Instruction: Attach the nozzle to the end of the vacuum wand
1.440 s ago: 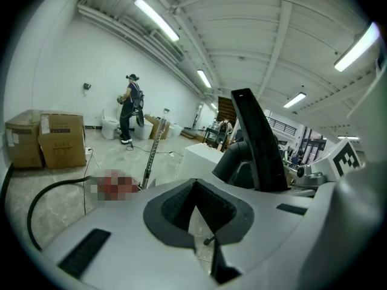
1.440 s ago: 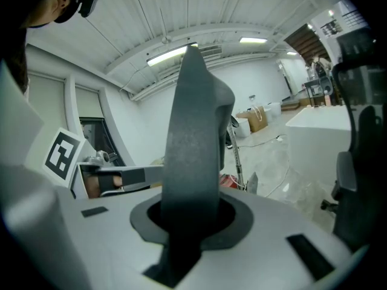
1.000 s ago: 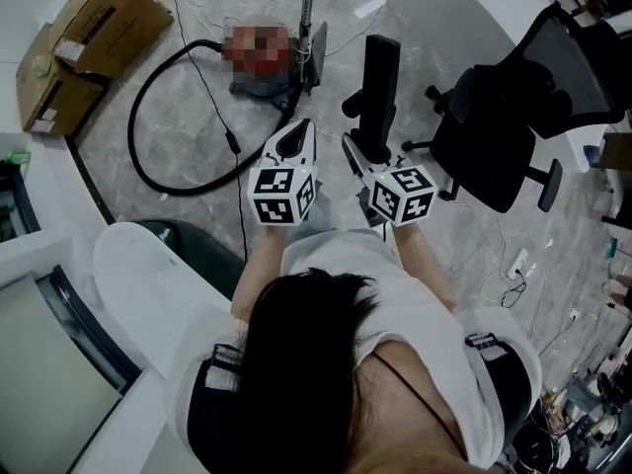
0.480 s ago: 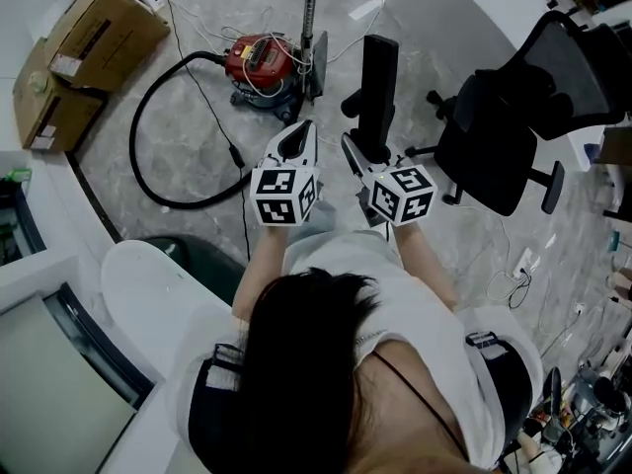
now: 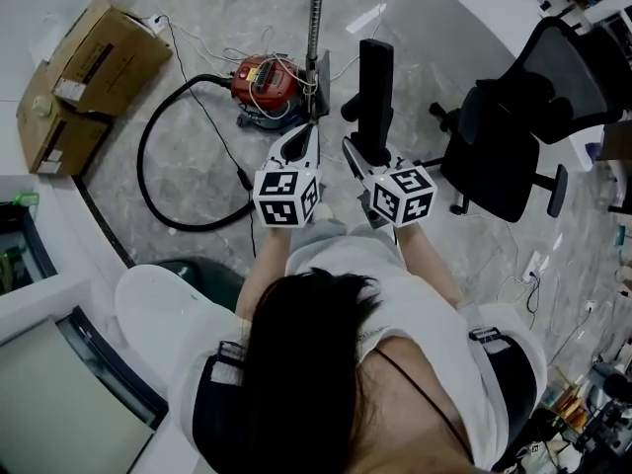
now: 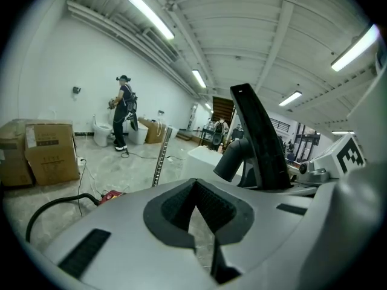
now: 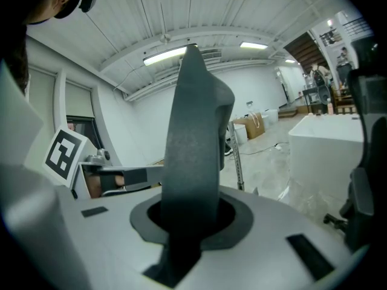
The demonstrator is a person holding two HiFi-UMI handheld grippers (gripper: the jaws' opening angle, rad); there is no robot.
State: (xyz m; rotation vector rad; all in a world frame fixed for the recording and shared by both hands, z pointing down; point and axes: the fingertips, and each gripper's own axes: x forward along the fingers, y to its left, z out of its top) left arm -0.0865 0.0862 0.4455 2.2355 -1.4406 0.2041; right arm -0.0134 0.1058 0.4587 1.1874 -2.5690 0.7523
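The right gripper (image 5: pixel 361 158) holds the black vacuum nozzle (image 5: pixel 374 92) tight. The nozzle sticks up from its jaws. The left gripper (image 5: pixel 301 138) is closed, with nothing in it. The two grippers are side by side. The silver vacuum wand (image 5: pixel 314 18) stands up on the far floor (image 5: pixel 188 117), beside the red vacuum cleaner (image 5: pixel 263 77). A black hose (image 5: pixel 143 161) curls to the cleaner's left. The nozzle is apart from the wand, to its right.
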